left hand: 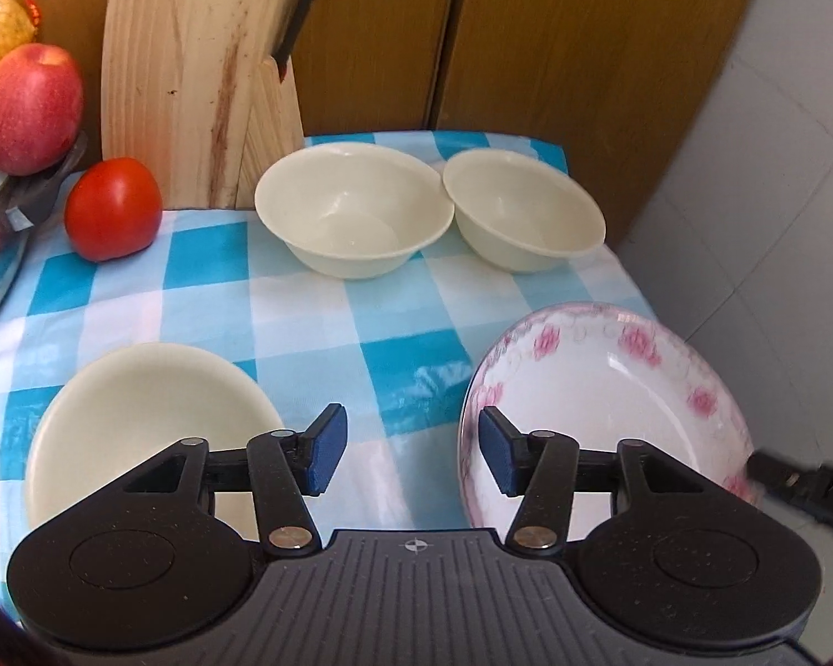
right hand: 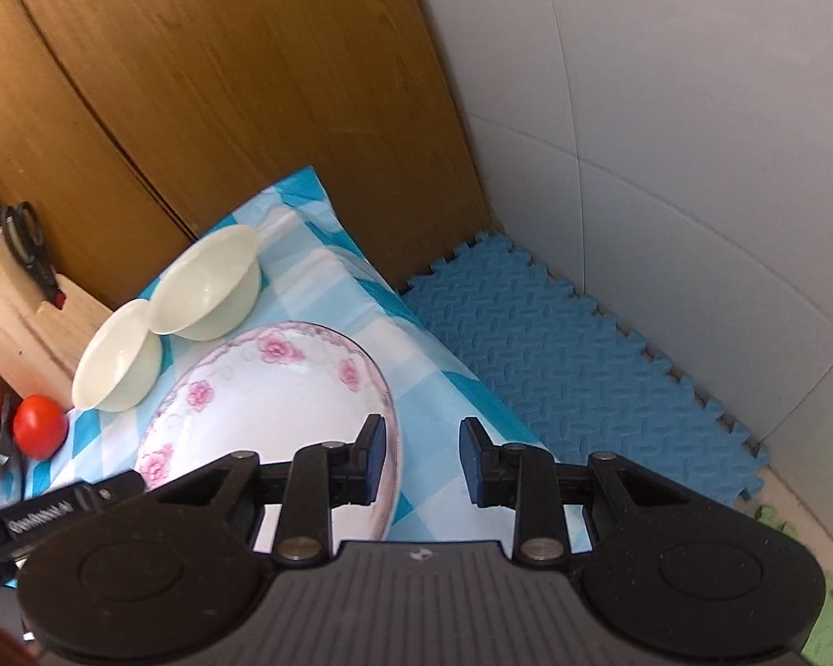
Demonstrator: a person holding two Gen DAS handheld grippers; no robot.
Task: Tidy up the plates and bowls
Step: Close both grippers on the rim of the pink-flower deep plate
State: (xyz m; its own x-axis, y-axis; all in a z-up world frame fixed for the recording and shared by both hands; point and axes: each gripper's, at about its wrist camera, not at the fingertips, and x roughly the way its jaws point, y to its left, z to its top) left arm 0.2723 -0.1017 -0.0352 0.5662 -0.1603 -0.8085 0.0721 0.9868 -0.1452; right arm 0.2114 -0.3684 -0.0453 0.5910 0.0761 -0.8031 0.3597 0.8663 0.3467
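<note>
1. Checked blue-and-white cloth (left hand: pixel 205 288) over tabletop; all crockery upright on it.
2. Cream bowls, two, at far edge: larger bowl (left hand: pixel 354 211) on the left, smaller bowl (left hand: pixel 525 210) on the right, rims touching or nearly so. Same pair in right wrist view at (right hand: pixel 118 355) and (right hand: pixel 208 283).
3. Cream plate (left hand: pixel 139 422) at near left, partly hidden behind left tongs body.
4. Floral plate (left hand: pixel 627 388), white with pink flower border, at near right, close to tabletop's right edge; also at (right hand: pixel 272 388).
5. Left tongs (left hand: pixel 414 455): moderately wide, nothing between blue pads, bare cloth in the gap. Right pad over left rim of floral plate; contact not determinable. Left pad beside cream plate.
6. Right tongs (right hand: pixel 423 460): narrow gap, holding nothing. Left pad over right rim of floral plate, right pad over the cloth; contact with rim not determinable.
7. Tomato (left hand: pixel 112 210) at far left on the cloth; apple (left hand: pixel 28 108) higher, on metal object at left edge.
8. Wooden boards (left hand: pixel 194 72) upright against brown panel behind bowls.
9. Blue foam mat (right hand: pixel 572 355) on floor, right of tabletop.
</note>
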